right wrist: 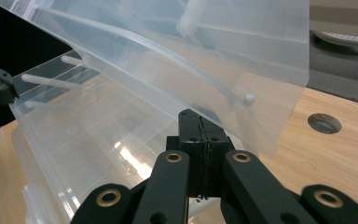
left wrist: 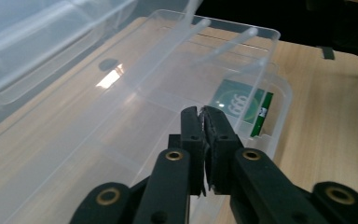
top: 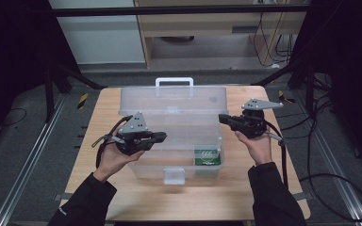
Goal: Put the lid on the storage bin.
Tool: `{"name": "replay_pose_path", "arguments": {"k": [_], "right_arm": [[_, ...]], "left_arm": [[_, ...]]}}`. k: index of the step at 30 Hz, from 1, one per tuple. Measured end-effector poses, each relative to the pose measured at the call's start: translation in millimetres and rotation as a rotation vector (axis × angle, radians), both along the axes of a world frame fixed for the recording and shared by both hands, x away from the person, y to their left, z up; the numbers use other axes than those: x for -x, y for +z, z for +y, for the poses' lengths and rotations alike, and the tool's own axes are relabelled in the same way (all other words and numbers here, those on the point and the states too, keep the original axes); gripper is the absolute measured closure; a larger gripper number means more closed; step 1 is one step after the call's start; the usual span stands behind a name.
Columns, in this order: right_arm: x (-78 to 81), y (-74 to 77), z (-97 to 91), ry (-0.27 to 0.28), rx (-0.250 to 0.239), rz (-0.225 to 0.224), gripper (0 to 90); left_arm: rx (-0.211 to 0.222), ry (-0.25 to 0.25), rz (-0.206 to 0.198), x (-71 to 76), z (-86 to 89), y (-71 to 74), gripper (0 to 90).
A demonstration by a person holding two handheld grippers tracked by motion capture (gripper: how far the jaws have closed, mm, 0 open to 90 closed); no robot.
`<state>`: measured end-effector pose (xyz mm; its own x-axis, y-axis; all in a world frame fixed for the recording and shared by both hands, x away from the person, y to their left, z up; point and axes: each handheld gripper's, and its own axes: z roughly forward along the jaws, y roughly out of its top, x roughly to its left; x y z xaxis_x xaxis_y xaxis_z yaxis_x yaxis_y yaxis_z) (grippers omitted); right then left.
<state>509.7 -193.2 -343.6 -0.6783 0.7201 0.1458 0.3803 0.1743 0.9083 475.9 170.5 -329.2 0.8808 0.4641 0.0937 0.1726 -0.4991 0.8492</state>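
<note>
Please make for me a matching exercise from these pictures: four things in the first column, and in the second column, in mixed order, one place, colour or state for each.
Things:
1. green packet
2. box lid
3. left gripper
4. wooden table

Descriptions:
A. raised open at the far side of the clear box, white handle on top
B. light brown, carries the clear box
C. lies inside the clear box, in its near right corner
D. jaws shut, over the left part of the clear box

Pairs: 1-C, 2-A, 3-D, 4-B
</note>
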Motion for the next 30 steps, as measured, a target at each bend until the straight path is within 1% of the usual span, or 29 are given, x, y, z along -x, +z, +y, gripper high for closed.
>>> {"name": "replay_pose_path", "arguments": {"k": [1, 4, 7, 9, 12, 13, 14, 16, 17, 18, 19, 20, 22, 23, 26, 27, 28, 29, 30], "right_arm": [[0.3, -0.2, -0.1, 0.0, 0.001, -0.001, 90.0], [1.2, -0.6, 0.0, 0.0, 0.006, -0.001, 90.0], [2.1, -1.0, 0.0, 0.002, 0.009, 0.0, 90.0], [2.8, -1.4, 0.2, 0.004, 0.012, -0.001, 90.0], [3.9, -2.0, 0.0, 0.007, 0.017, 0.001, 90.0], [4.3, -2.3, 0.1, 0.007, 0.017, 0.001, 90.0], [4.5, -2.6, 0.0, 0.008, 0.018, 0.0, 90.0], [5.3, -2.9, 0.0, 0.009, 0.019, 0.003, 90.0], [5.4, -3.1, -0.2, 0.011, 0.02, 0.003, 90.0], [5.7, -3.2, 0.0, 0.01, 0.022, 0.001, 90.0], [6.0, -3.4, -0.1, 0.011, 0.025, 0.0, 90.0], [6.4, -4.1, -0.2, 0.013, 0.023, -0.001, 90.0], [7.0, -4.5, -0.1, 0.012, 0.023, 0.001, 90.0], [7.0, -4.5, -0.1, 0.012, 0.023, 0.001, 90.0], [8.3, -5.1, -0.3, 0.017, 0.032, 0.0, 90.0], [8.3, -5.1, -0.3, 0.017, 0.032, 0.0, 90.0], [8.8, -5.7, -0.5, 0.021, 0.031, 0.0, 90.0], [8.8, -5.7, -0.5, 0.021, 0.031, 0.0, 90.0], [9.7, -6.0, -0.4, 0.022, 0.033, 0.004, 90.0]], "left_arm": [[0.007, 0.011, 0.004, 0.0, 2.2, 0.1, 89.0], [0.021, 0.05, 0.002, 1.0, 9.0, 0.3, 89.4], [0.045, 0.082, 0.0, 2.1, 16.1, -1.0, 89.6], [0.046, 0.101, -0.006, 3.2, 21.3, -2.2, 89.6], [0.06, 0.115, -0.005, 4.1, 29.0, -4.4, 89.6], [0.059, 0.116, 0.003, 3.8, 31.4, -4.9, 89.6], [0.057, 0.12, 0.004, 3.6, 33.3, -5.5, 89.6], [0.037, 0.124, 0.01, 2.8, 36.5, -5.9, 89.6], [0.034, 0.12, 0.012, 2.2, 38.2, -5.8, 89.6], [0.023, 0.12, 0.018, 1.7, 39.8, -5.1, 89.6], [0.014, 0.124, 0.012, 1.6, 41.2, -4.6, 89.6], [0.002, 0.122, 0.021, 0.4, 44.9, -3.4, 89.7], [-0.002, 0.127, 0.022, 0.2, 46.5, -3.1, 89.7], [-0.011, 0.128, 0.025, -0.2, 48.2, -2.9, 89.7], [-0.028, 0.15, 0.019, -0.4, 54.5, -2.3, 89.8], [-0.029, 0.159, 0.018, -0.7, 57.5, -2.3, 89.8], [-0.031, 0.184, 0.022, -1.6, 63.2, -3.0, 89.8], [-0.031, 0.184, 0.022, -1.6, 63.2, -3.0, 89.8], [-0.029, 0.202, 0.022, -3.1, 69.6, -3.7, 89.9]]}}
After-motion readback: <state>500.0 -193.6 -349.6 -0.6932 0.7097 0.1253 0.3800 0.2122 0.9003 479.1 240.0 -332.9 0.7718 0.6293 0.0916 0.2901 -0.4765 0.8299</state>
